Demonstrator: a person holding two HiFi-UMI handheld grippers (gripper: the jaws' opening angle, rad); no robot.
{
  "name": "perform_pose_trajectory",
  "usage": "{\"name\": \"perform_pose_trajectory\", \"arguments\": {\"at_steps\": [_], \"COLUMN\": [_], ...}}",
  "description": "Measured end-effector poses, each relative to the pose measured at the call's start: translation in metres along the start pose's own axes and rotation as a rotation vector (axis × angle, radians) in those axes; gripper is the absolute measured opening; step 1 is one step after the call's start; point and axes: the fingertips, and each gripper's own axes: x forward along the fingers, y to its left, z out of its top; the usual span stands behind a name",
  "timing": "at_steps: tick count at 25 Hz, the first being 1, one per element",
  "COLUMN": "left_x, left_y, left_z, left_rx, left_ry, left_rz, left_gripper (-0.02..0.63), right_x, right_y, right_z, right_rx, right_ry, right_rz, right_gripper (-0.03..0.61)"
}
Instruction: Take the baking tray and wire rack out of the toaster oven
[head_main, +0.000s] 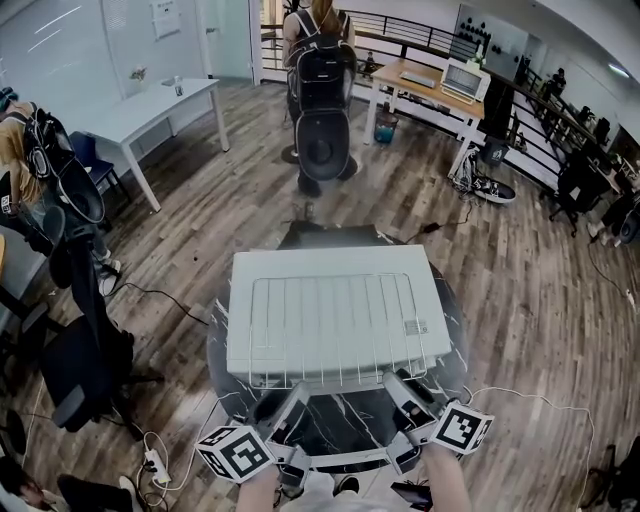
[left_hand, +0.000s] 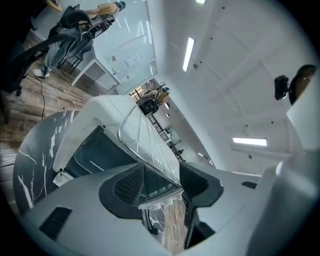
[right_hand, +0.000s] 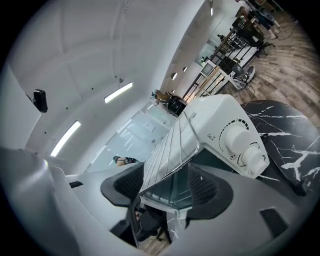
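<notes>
Your left gripper (head_main: 288, 402) and right gripper (head_main: 400, 386) gape wide astride the front edge of the rack (head_main: 335, 320), already out atop the oven (head_main: 330, 262); the tray, unseen, probably remains inside.

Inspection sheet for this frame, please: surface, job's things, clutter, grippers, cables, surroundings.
Surface: dark marble table, carrying the oven.
Job's things: rack lies on top of the oven, overhanging its front; door folded down; tray not made out.
Clutter: nothing seen on the table.
Grippers: left hand-held gripper and right hand-held gripper open at the rack's front edge, not clamping it.
Cables: black cable and power strip on the floor at left; white cable at right.
Surroundings: desk, chair, person with backpack.
</notes>
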Motion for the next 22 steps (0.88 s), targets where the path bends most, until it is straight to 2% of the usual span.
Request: {"name": "perform_pose_trajectory", "arguments": {"at_steps": [12,16,22], "left_x": [-0.027,-0.042,-0.064], "left_y": [-0.006,-0.005,-0.015], "left_z": [-0.014,-0.023,-0.034], "left_rx": [0.066,0.105,0.166], "left_ry": [0.007,-0.014,-0.061], "left_rz": [0.029,0.057,0.090], "left_gripper": [0.198,0.148,0.017], "right_x": [-0.027,-0.046,-0.079], "right_y": [0.006,0.002,0.005], "right_z": [-0.016,-0.028,-0.034], "right_rx": [-0.003,-0.024,-0.079], "right_ry": [-0.008,-0.014,-0.052], "right_rz": [-0.006,-0.032,-0.049], "right_gripper": [0.245,0.240,0.058]}}
